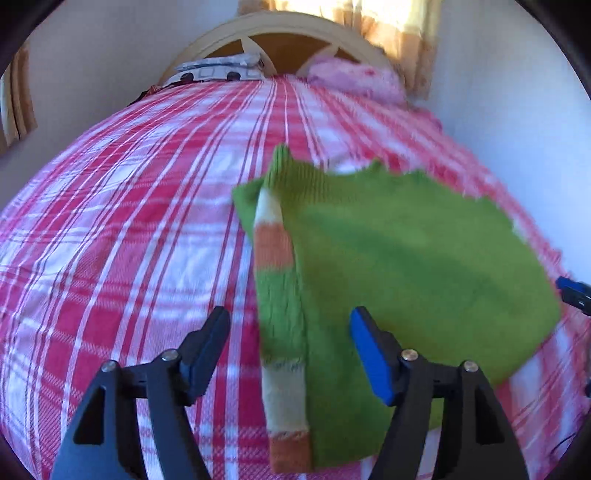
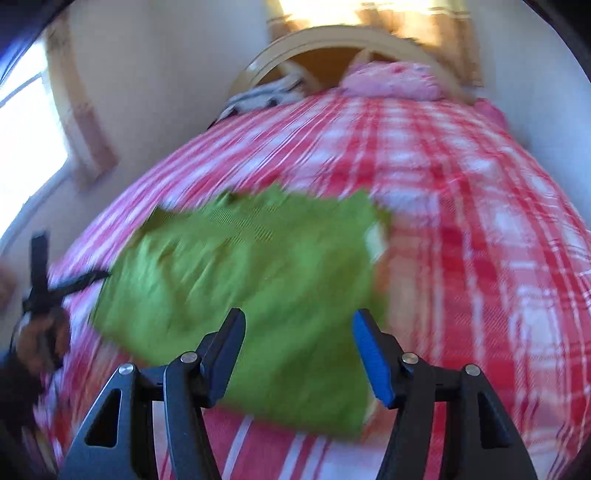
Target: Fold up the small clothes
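A small green knit sweater [image 1: 406, 266] lies on the red and white plaid bed cover [image 1: 129, 221]. One sleeve [image 1: 282, 332], striped white, orange and green, is folded along its left side. My left gripper [image 1: 290, 350] is open and empty, just above the sleeve near the sweater's near edge. In the right wrist view the sweater [image 2: 240, 280] is blurred. My right gripper [image 2: 299, 354] is open and empty over the sweater's near right part. The right gripper's tip shows at the edge of the left wrist view [image 1: 574, 290]. The left gripper and hand show in the right wrist view [image 2: 40, 295].
At the head of the bed are a curved wooden headboard [image 1: 280, 29], a pink pillow [image 1: 354, 77] and a patterned white pillow [image 1: 218, 70]. A white wall [image 1: 517, 110] runs along the bed's right side. A window [image 2: 26, 140] is on the left.
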